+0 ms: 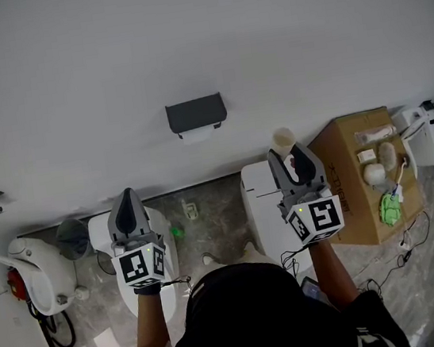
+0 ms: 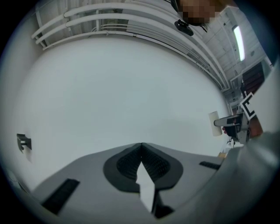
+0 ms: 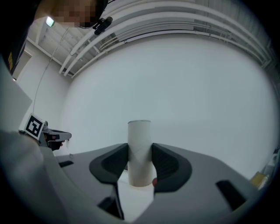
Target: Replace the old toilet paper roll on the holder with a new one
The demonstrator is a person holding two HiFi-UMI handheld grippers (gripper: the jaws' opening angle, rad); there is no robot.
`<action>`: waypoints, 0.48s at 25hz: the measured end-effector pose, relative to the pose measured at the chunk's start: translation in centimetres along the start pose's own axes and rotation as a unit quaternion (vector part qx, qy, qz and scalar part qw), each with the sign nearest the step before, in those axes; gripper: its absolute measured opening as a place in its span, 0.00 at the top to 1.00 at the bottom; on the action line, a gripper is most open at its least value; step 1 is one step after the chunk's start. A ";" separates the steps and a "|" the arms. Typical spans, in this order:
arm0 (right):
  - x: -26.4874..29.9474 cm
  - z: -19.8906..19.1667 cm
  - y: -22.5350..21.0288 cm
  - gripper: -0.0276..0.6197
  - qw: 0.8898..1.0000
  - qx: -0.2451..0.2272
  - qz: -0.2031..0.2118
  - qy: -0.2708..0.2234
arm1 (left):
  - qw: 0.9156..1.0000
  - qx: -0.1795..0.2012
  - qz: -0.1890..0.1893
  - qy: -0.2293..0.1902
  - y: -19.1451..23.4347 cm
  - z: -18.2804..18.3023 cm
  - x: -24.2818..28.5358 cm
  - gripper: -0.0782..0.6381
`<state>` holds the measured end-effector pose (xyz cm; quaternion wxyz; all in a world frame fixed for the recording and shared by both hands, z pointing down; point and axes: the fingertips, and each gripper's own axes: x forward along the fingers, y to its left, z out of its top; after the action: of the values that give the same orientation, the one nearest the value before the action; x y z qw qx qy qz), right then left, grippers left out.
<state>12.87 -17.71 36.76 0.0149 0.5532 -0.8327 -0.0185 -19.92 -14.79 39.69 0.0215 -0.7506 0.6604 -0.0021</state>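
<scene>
Toilet-roll tube [image 3: 139, 135] clamped upright in right claw [image 3: 140, 153].

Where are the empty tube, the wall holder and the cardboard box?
empty tube [image 3: 139, 148]: right gripper view, mid-length of its side.
wall holder [image 1: 196, 114]: head view, middle of its dark cover.
cardboard box [image 1: 350, 182]: head view, bare patch of its top.

Head view looks steeply down from above the person onto the white wall [image 1: 199, 43]; each gripper view sits just behind its own jaws, facing that wall level; left gripper view catches the right tool [image 2: 234, 124] at its edge; right gripper view likewise catches the left tool [image 3: 48, 135].
</scene>
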 end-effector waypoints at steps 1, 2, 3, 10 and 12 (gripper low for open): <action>0.0 0.1 0.0 0.70 1.000 0.000 0.000 -0.001 | 1.000 0.001 -0.001 0.000 0.0 0.0 0.0 0.88; 0.0 0.1 0.0 0.70 1.000 0.000 0.000 -0.002 | 1.000 0.002 -0.002 0.001 -0.1 -0.1 0.0 0.88; 0.0 0.2 0.0 0.70 1.000 -0.001 0.001 -0.002 | 1.000 0.003 -0.003 0.004 -0.1 -0.1 0.0 0.88; -0.3 0.5 -0.7 0.70 1.000 -0.007 0.003 0.003 | 1.000 -0.011 -0.011 0.019 0.0 -0.9 -1.1 0.88; -0.3 0.7 -0.5 0.70 1.000 -0.010 0.007 0.004 | 0.999 -0.006 -0.013 0.033 0.2 -1.2 -2.2 0.88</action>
<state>13.39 -17.63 36.03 0.0244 0.5471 -0.8363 -0.0245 -20.47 -12.65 40.89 -0.0048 -0.7590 0.6506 -0.0227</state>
